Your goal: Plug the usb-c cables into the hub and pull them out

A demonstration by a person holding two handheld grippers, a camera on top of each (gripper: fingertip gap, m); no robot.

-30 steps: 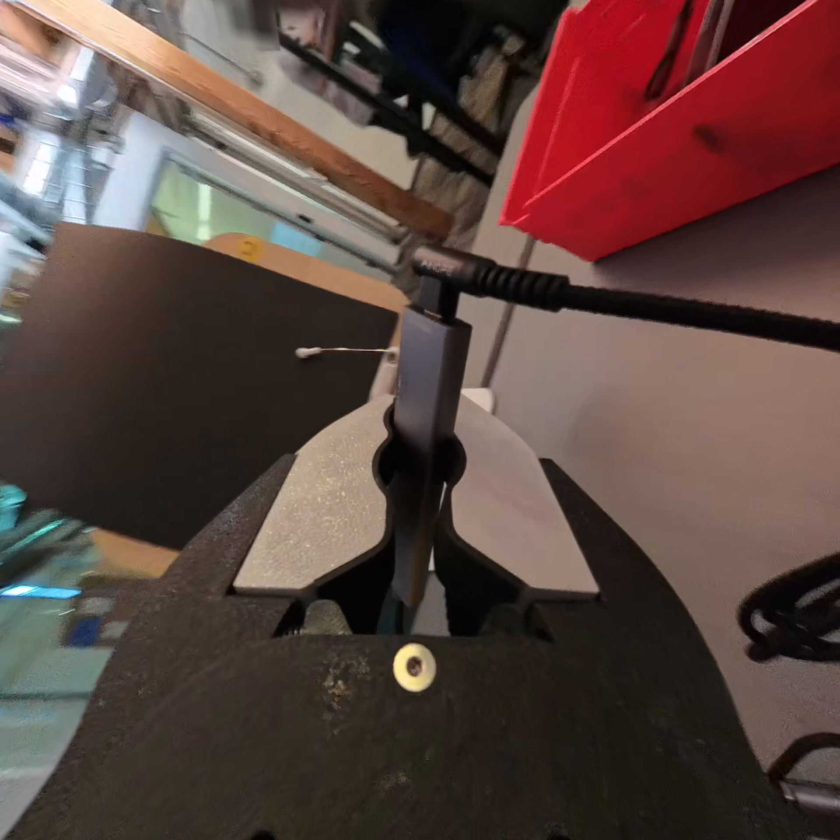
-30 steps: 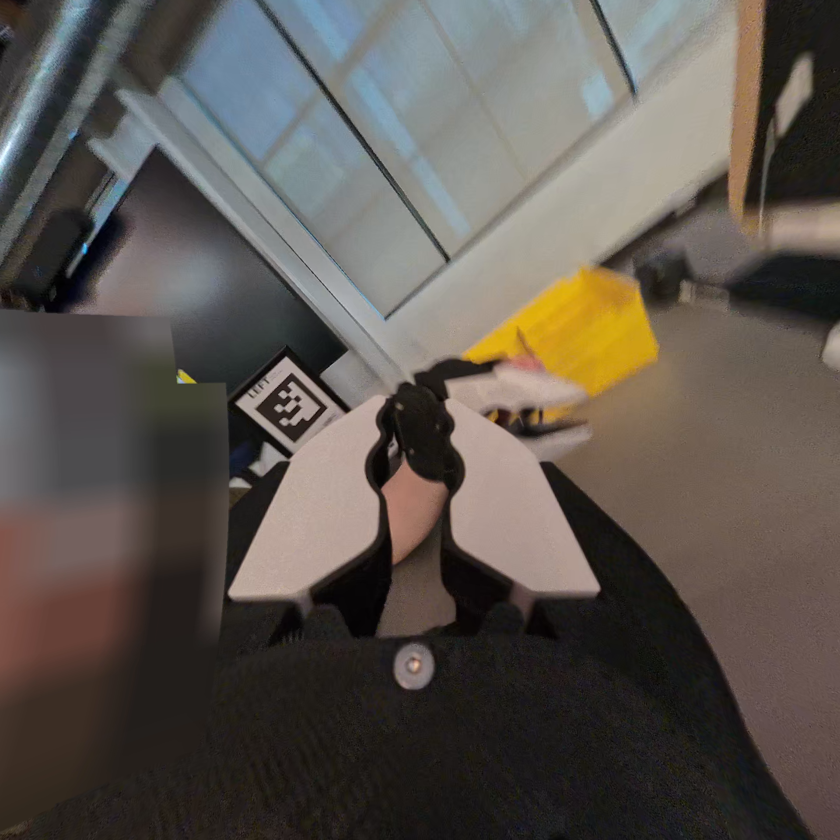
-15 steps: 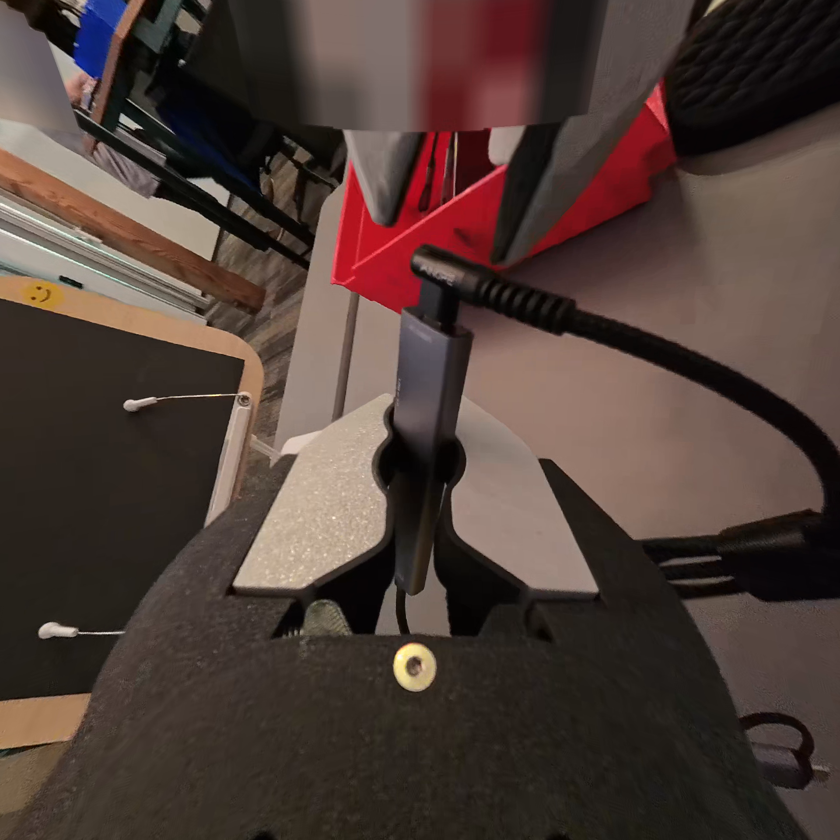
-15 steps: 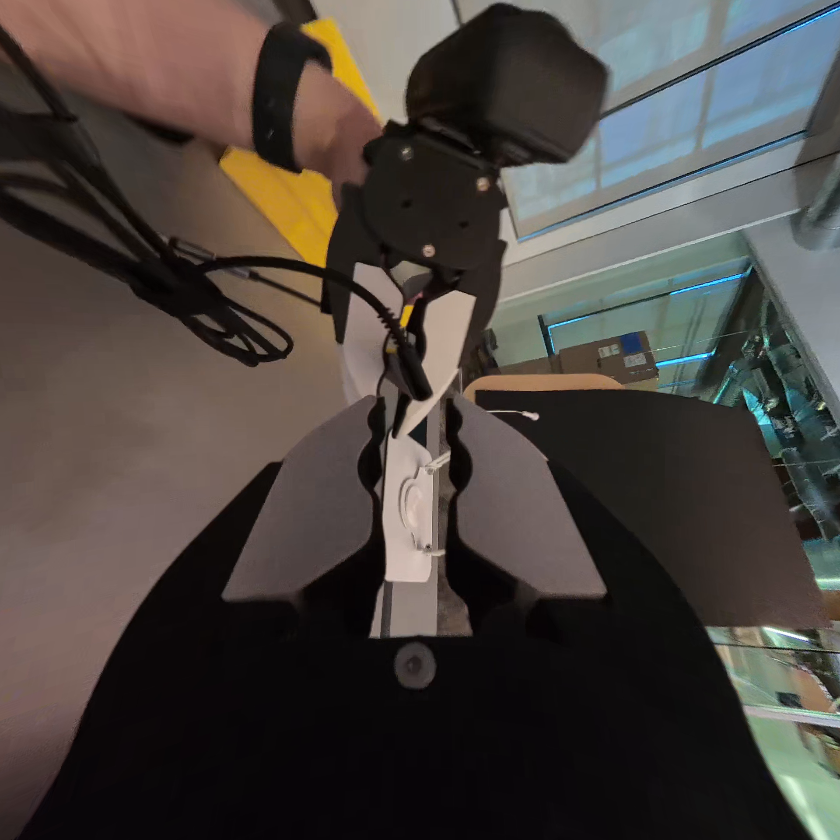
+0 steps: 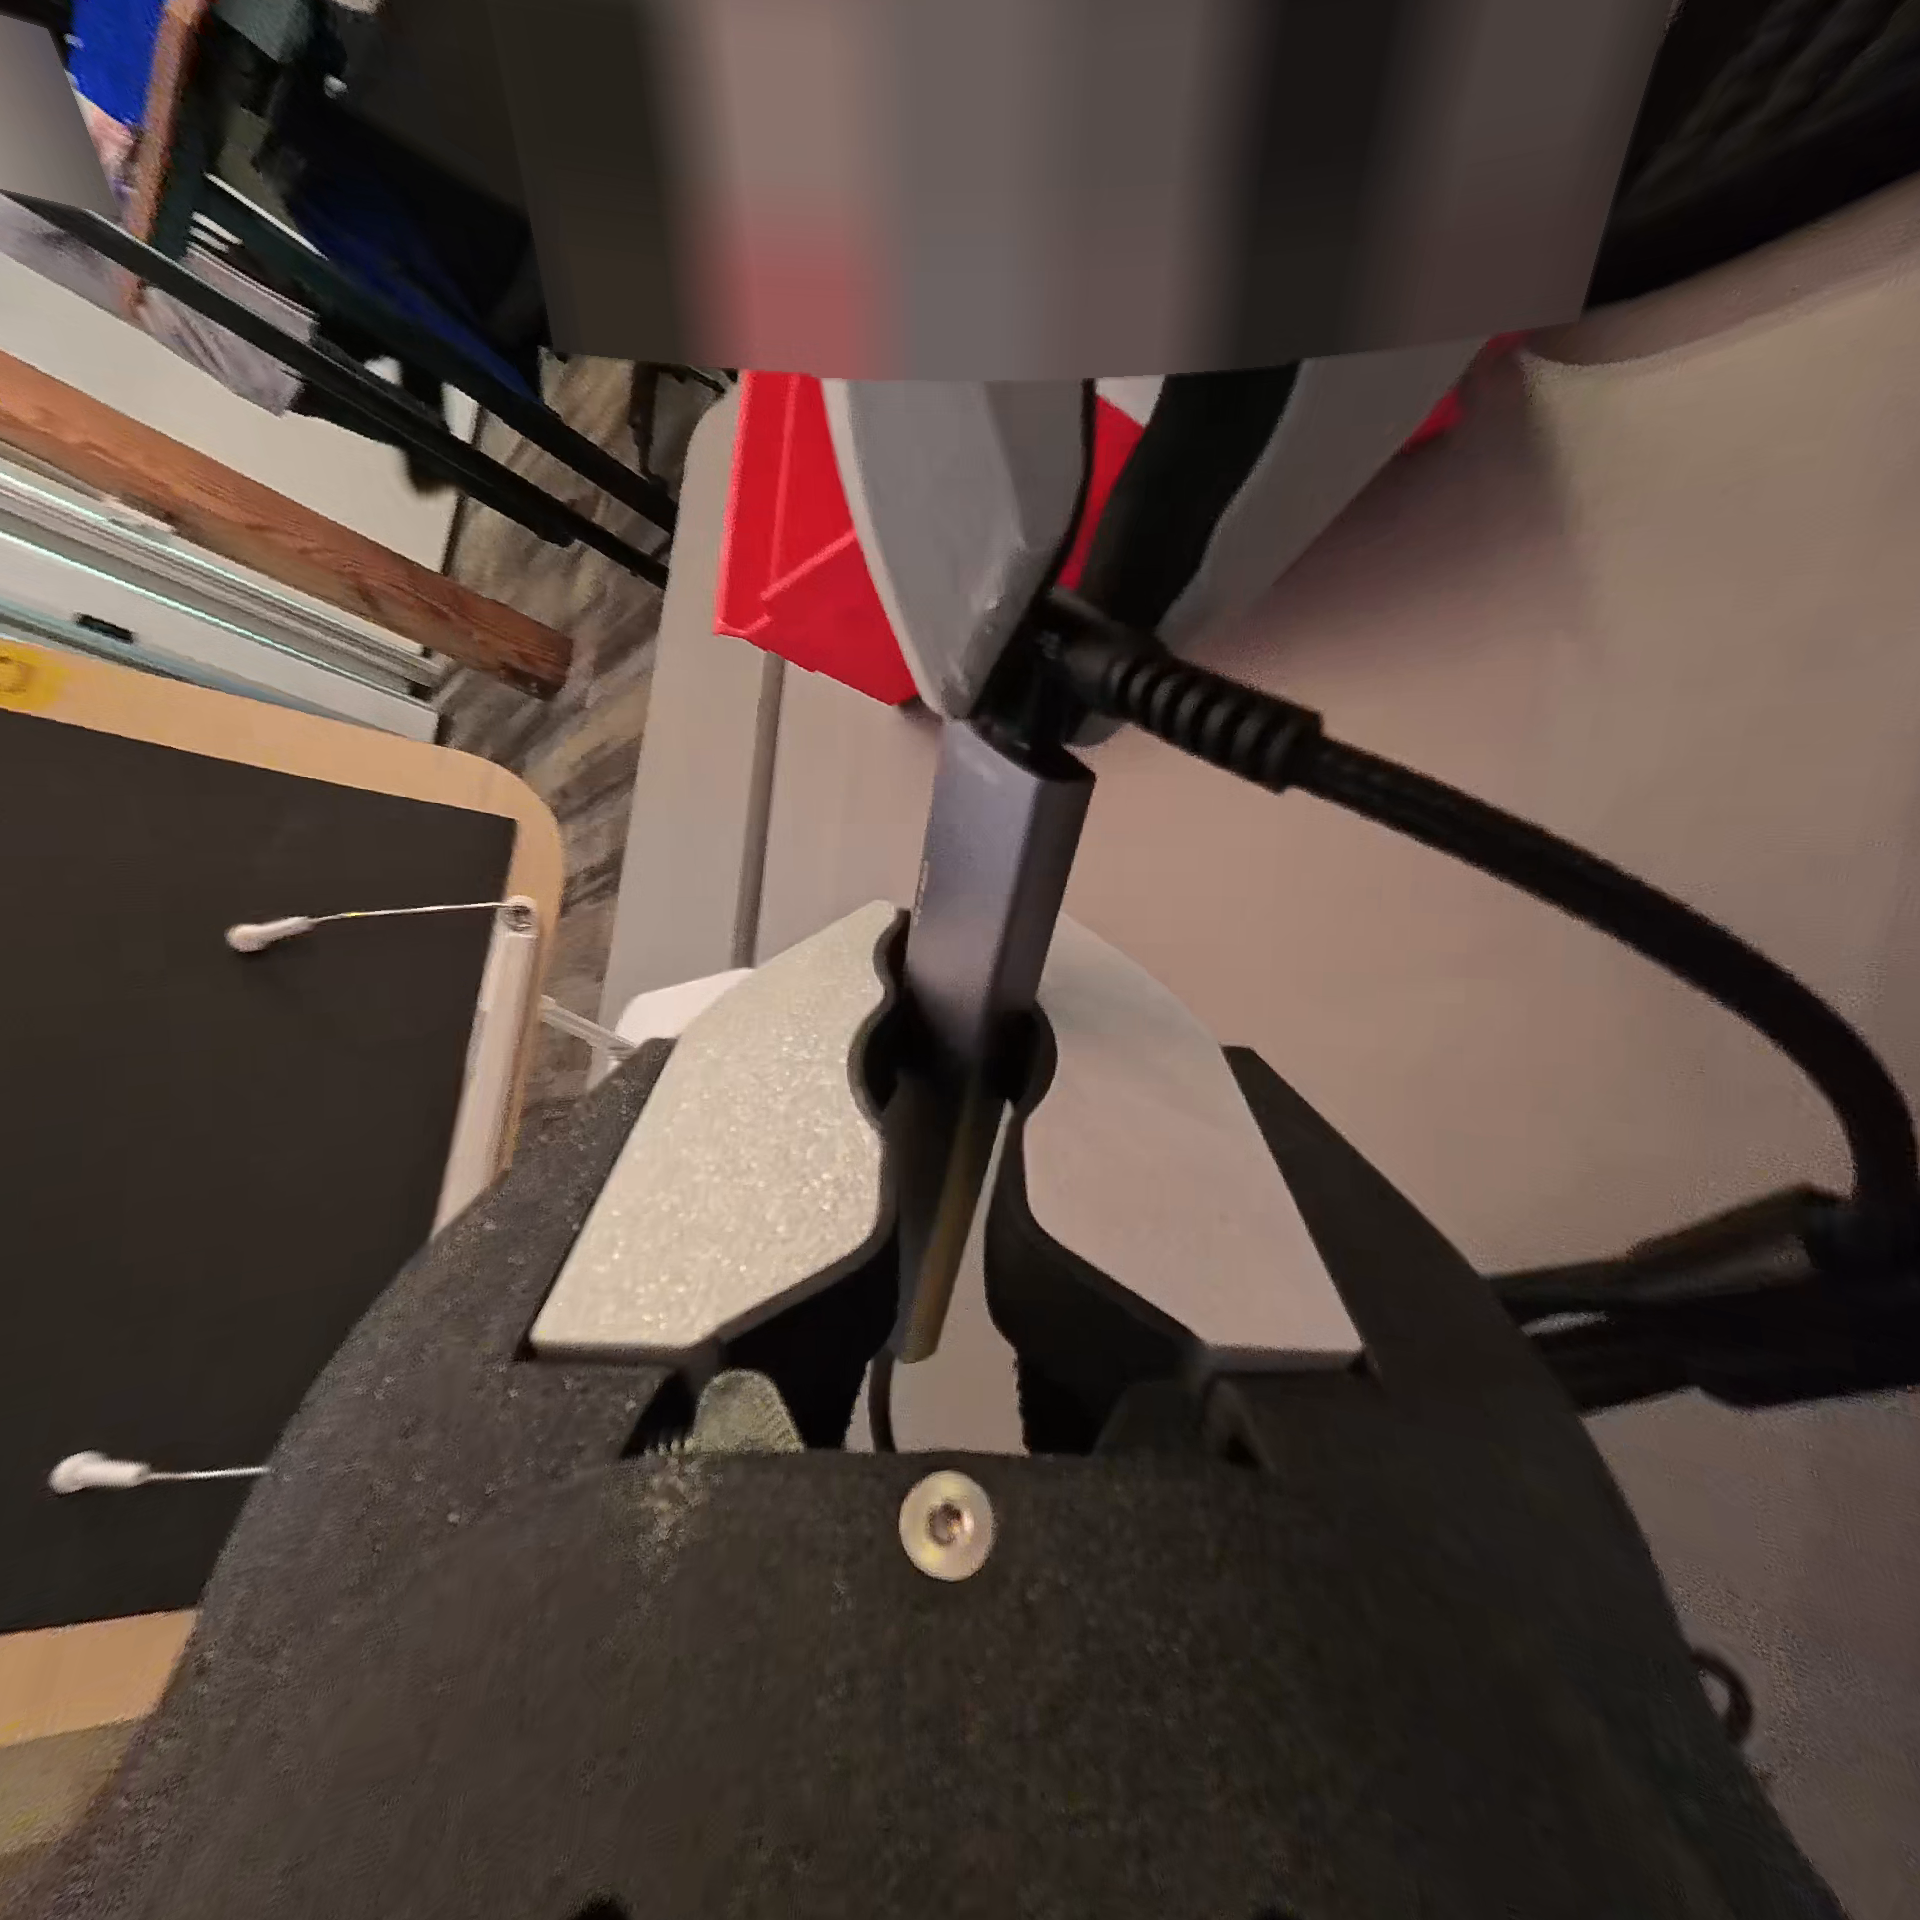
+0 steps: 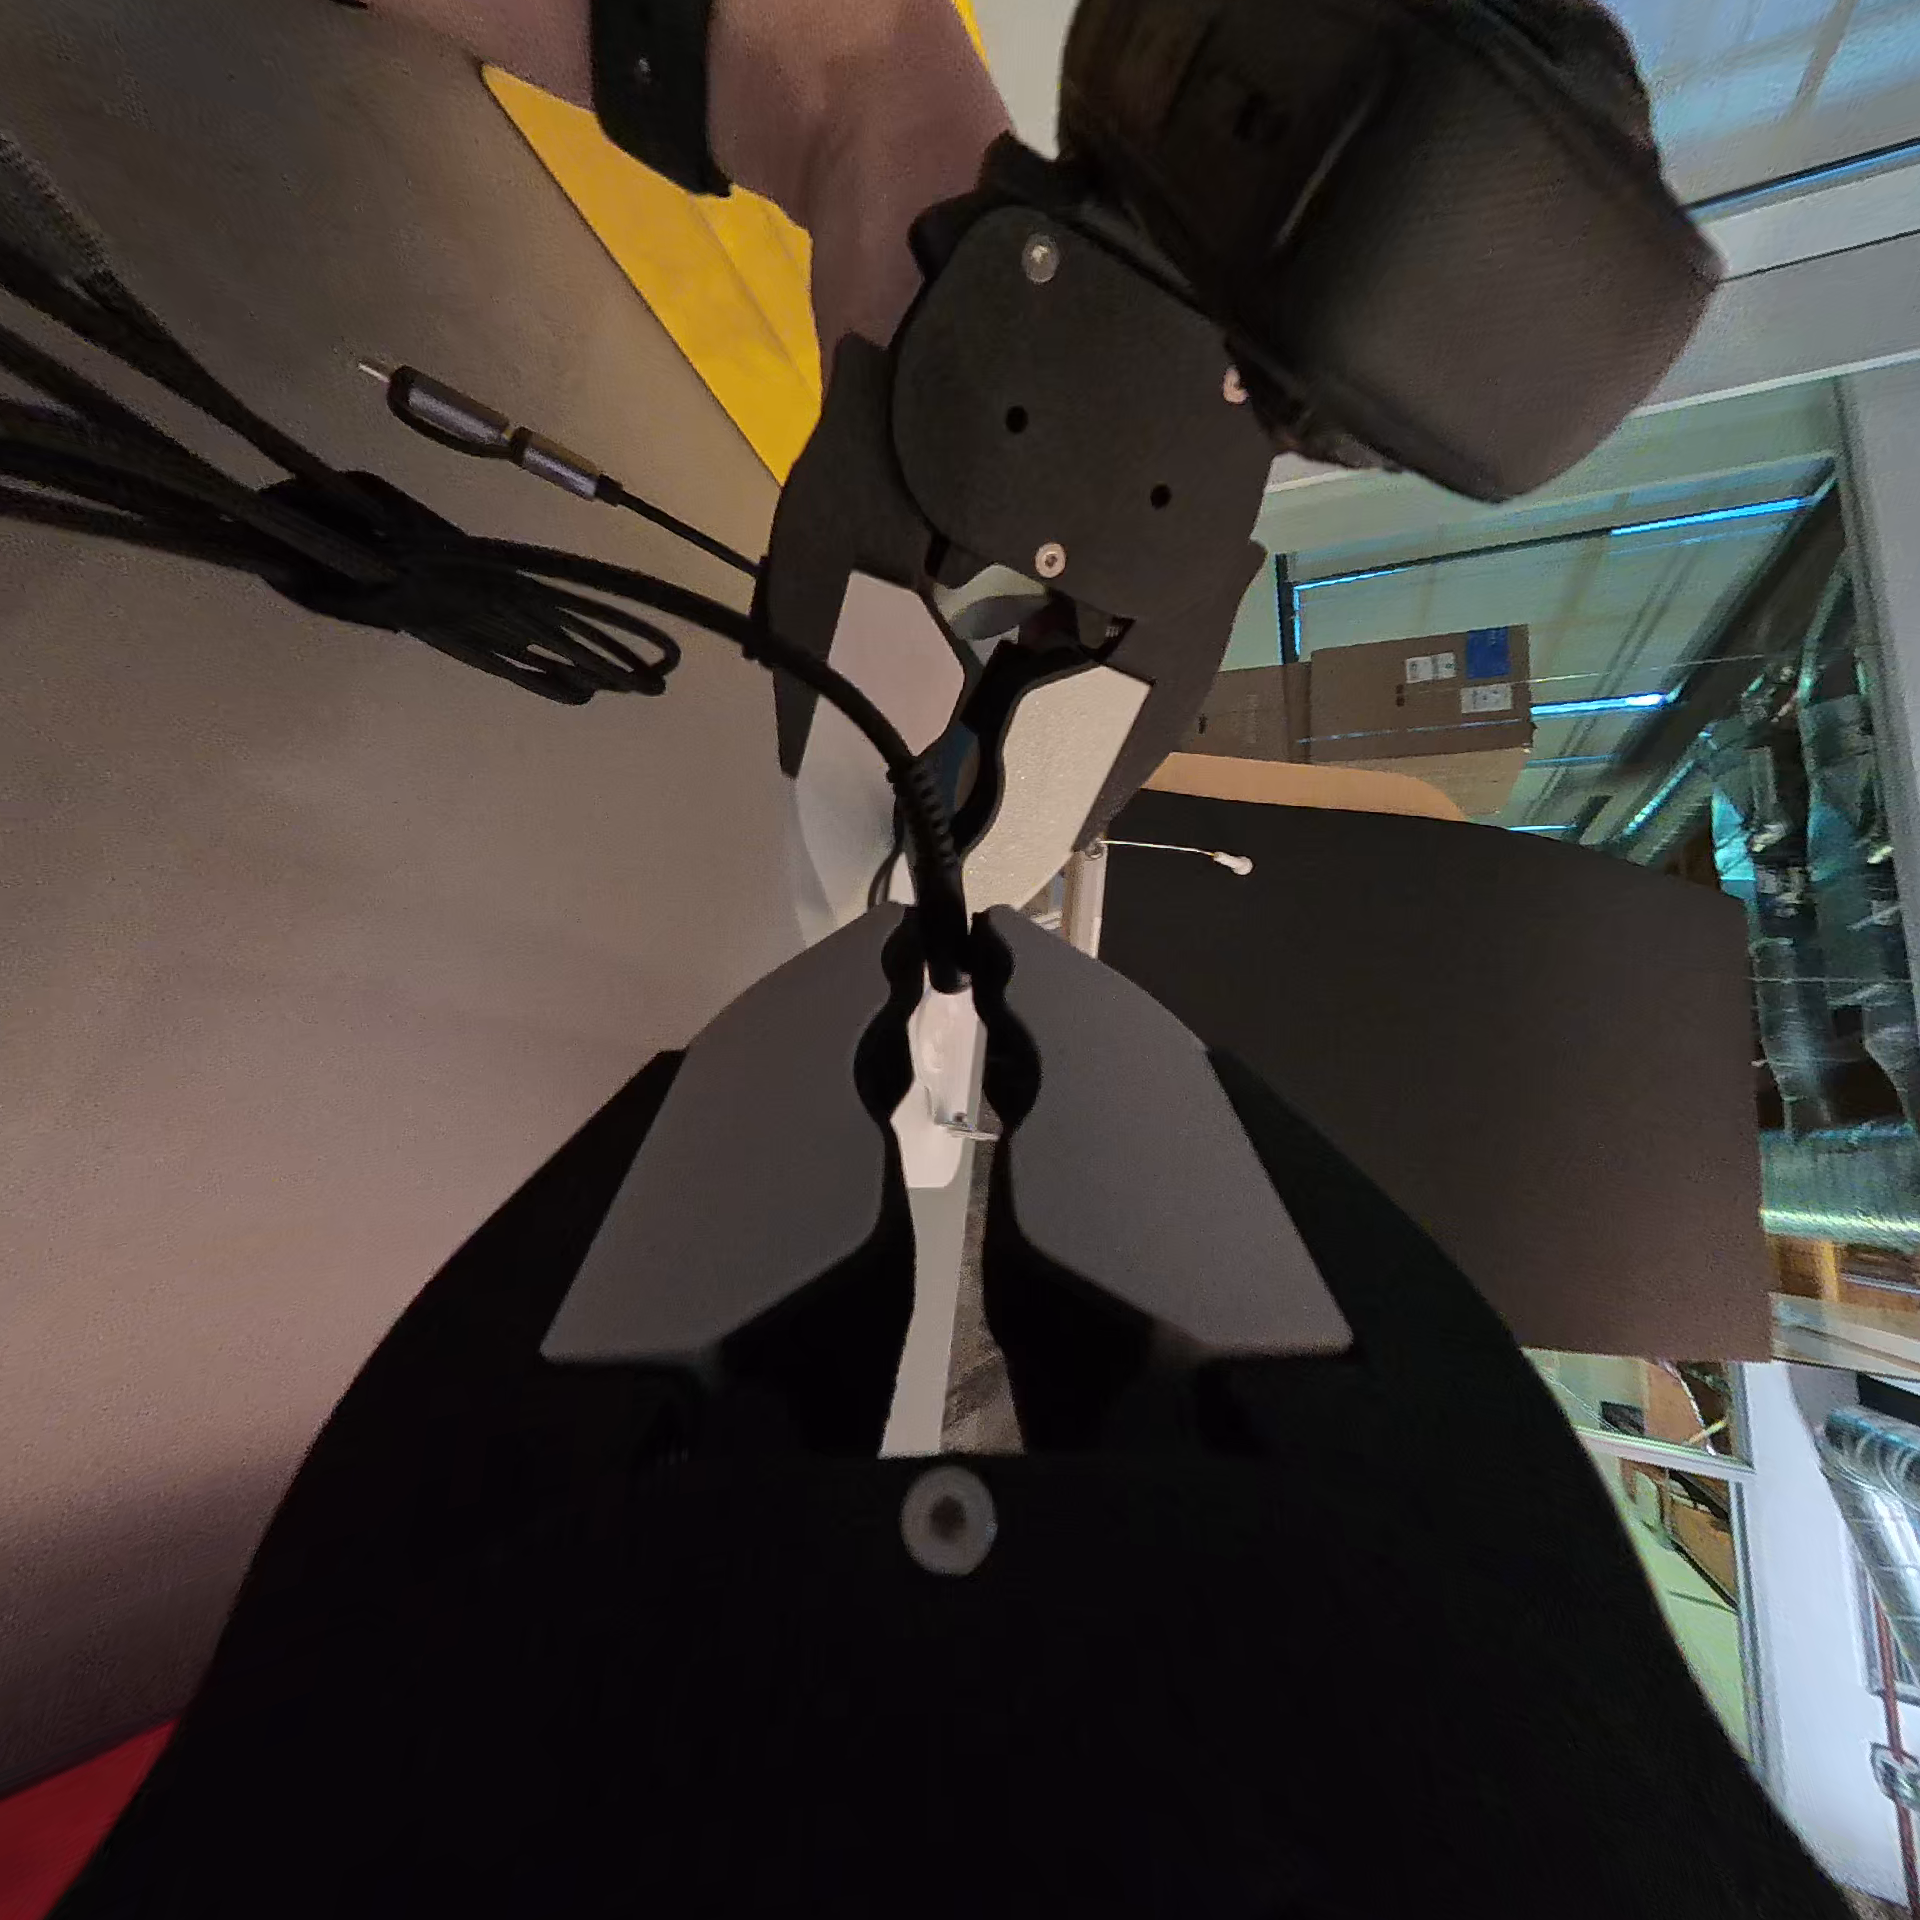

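My left gripper (image 5: pixel 966 935) is shut on a slim grey hub (image 5: pixel 987 862) that stands upright between its pads. A black angled usb-c plug (image 5: pixel 1039 686) sits at the hub's top end, and its thick black cable (image 5: pixel 1558 883) arcs away to the right. My right gripper (image 6: pixel 945 940) faces the left one and is shut on that plug (image 6: pixel 943 951) at its ribbed collar. In the left wrist view the right gripper's grey fingers (image 5: pixel 935 520) come down from above and clamp the plug. The left gripper's black body (image 6: pixel 1039 436) fills the top of the right wrist view.
A red bin (image 5: pixel 810 582) stands behind the hub and a yellow bin (image 6: pixel 707 260) lies beyond the person's wrist. A bundle of black cables (image 6: pixel 416 582) and a loose grey adaptor (image 6: pixel 457 421) lie on the grey table (image 5: pixel 1455 1039). A black board (image 5: pixel 208 1039) stands beside it.
My right gripper swung round to face the left one, moved onto the plug and closed on it. My left gripper kept hold of the hub while turning.
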